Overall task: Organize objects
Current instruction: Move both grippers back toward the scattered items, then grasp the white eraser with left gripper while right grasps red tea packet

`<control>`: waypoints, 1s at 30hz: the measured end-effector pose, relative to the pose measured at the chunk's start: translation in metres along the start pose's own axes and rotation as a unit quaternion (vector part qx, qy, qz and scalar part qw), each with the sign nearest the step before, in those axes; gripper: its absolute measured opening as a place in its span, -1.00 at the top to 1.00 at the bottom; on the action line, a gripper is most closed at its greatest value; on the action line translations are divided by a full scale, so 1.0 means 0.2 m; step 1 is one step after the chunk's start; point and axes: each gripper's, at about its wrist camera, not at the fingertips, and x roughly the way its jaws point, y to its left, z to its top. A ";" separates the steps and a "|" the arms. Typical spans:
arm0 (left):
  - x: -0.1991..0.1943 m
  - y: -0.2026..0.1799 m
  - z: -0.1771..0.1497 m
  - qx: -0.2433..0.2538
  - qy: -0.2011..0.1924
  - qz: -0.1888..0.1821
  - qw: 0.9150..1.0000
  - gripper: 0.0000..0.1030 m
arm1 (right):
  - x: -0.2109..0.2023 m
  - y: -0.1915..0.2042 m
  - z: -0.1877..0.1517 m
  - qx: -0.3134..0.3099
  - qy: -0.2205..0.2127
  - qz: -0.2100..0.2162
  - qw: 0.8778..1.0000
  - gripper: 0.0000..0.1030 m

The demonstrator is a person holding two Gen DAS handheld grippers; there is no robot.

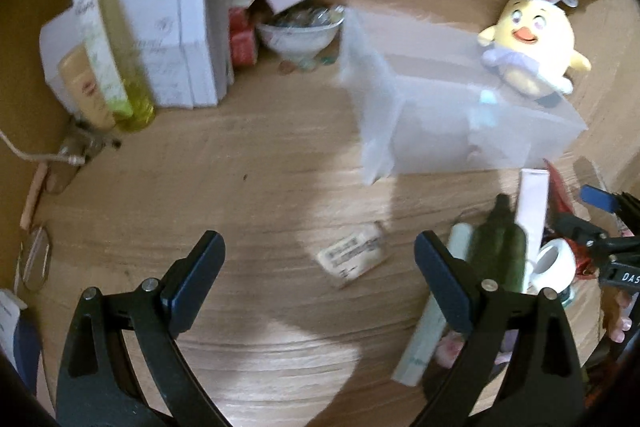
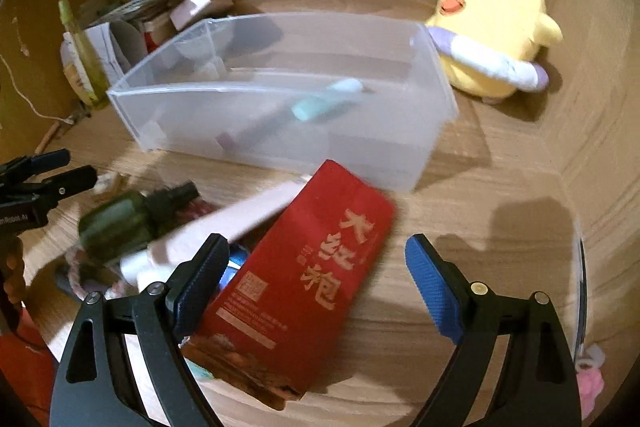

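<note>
The translucent rectangular plastic bin (image 2: 280, 99) sits at the far middle of the wooden tabletop (image 2: 460, 267), open side up, likely as the collecting point: 1 pale tube with a teal cap (image 2: 320, 103) already lies inside. A yellow plush chick with rabbit ears (image 2: 492, 39) leans against its far right end.

The right gripper (image 2: 314, 283) hangs with jaws wide open over a red printed carton with gold characters (image 2: 304, 279), gripping nothing; it looks lined up to take that carton. Left of the carton lie a dark green spray bottle (image 2: 128, 219) and a pale pink flat box (image 2: 224, 223), jumbled together.

The left gripper (image 1: 320, 271) is equally wide open and empty above a small labelled tag (image 1: 354, 257).

Motion blur smears the labels, and the pile under the carton is mostly hidden.
</note>
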 end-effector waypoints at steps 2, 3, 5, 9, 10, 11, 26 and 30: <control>0.01 0.02 -0.02 -0.007 0.007 0.000 1.000 -0.88 | 0.00 -0.03 -0.02 0.008 0.004 -0.006 1.000 -0.72; 0.02 0.03 -0.03 -0.011 0.011 0.000 1.000 -0.88 | 0.00 -0.05 -0.02 0.011 0.006 -0.009 1.000 -0.72; 0.03 0.03 -0.04 -0.012 0.016 -0.001 1.000 -0.88 | 0.00 -0.08 -0.04 0.017 0.011 -0.014 1.000 -0.72; 0.05 0.02 -0.04 -0.005 0.025 -0.001 1.000 -0.88 | 0.00 -0.13 -0.06 0.028 0.019 -0.021 0.999 -0.72; 0.05 0.01 -0.04 -0.002 0.026 -0.003 1.000 -0.88 | 0.00 -0.14 -0.06 0.031 0.019 -0.023 0.999 -0.72; 0.05 0.00 -0.04 0.000 0.029 -0.005 1.000 -0.88 | 0.00 -0.15 -0.07 0.034 0.020 -0.024 0.999 -0.72; 0.08 -0.04 -0.01 0.005 0.027 -0.026 0.999 -0.67 | -0.05 -0.27 -0.14 0.077 0.029 -0.025 0.996 -0.84; 0.08 -0.05 -0.01 0.010 0.027 -0.030 0.999 -0.48 | -0.06 -0.23 -0.14 0.071 0.028 -0.019 0.997 -0.83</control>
